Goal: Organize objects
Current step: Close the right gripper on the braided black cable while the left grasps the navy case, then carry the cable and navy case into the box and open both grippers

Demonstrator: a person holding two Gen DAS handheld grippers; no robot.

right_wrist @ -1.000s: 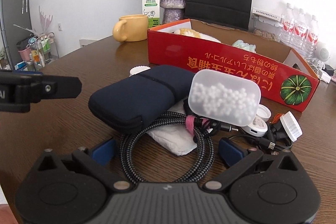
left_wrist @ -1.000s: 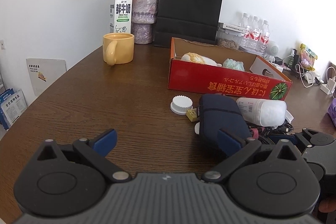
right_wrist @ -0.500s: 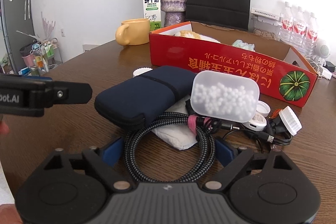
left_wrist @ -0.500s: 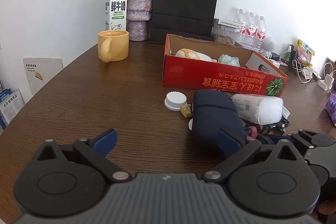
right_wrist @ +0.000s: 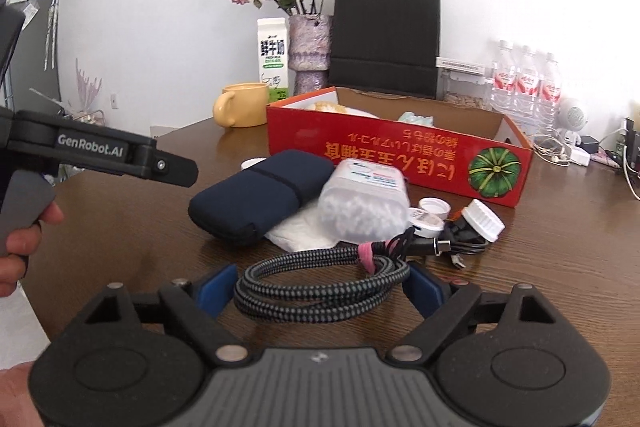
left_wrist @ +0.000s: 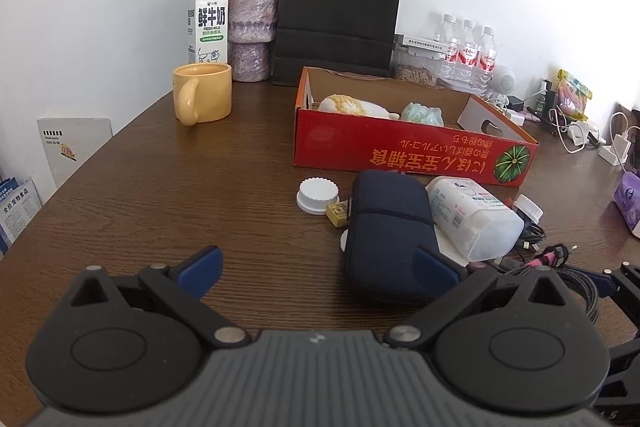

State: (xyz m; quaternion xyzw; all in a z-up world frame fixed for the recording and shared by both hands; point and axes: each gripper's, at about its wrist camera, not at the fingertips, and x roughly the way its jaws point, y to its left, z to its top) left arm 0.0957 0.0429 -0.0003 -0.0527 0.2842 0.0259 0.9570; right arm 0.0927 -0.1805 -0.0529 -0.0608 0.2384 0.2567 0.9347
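Observation:
A coiled braided cable (right_wrist: 320,285) lies between the blue pads of my right gripper (right_wrist: 320,291), whose jaws have closed in on its sides. Behind it lie a navy pouch (right_wrist: 260,193), a clear tub of white beads (right_wrist: 364,203), a white tissue (right_wrist: 296,231), caps and small cables. The red cardboard box (right_wrist: 400,155) stands behind the pile with a yellow-white soft toy and a pale green item inside. My left gripper (left_wrist: 316,267) is open and empty above the table, its right pad near the navy pouch (left_wrist: 388,223). The red box (left_wrist: 408,153) also shows there.
A yellow mug (left_wrist: 202,93), milk carton (left_wrist: 208,23), flower vase (left_wrist: 252,27) and black paper bag (left_wrist: 340,11) stand at the back. Water bottles (left_wrist: 468,51), chargers and cables crowd the right. A white cap (left_wrist: 318,190) and small yellow block (left_wrist: 337,214) lie left of the pouch.
My right gripper has tilted up and its jaws have closed around the cable coil. The left gripper has drawn back and risen a little, still open.

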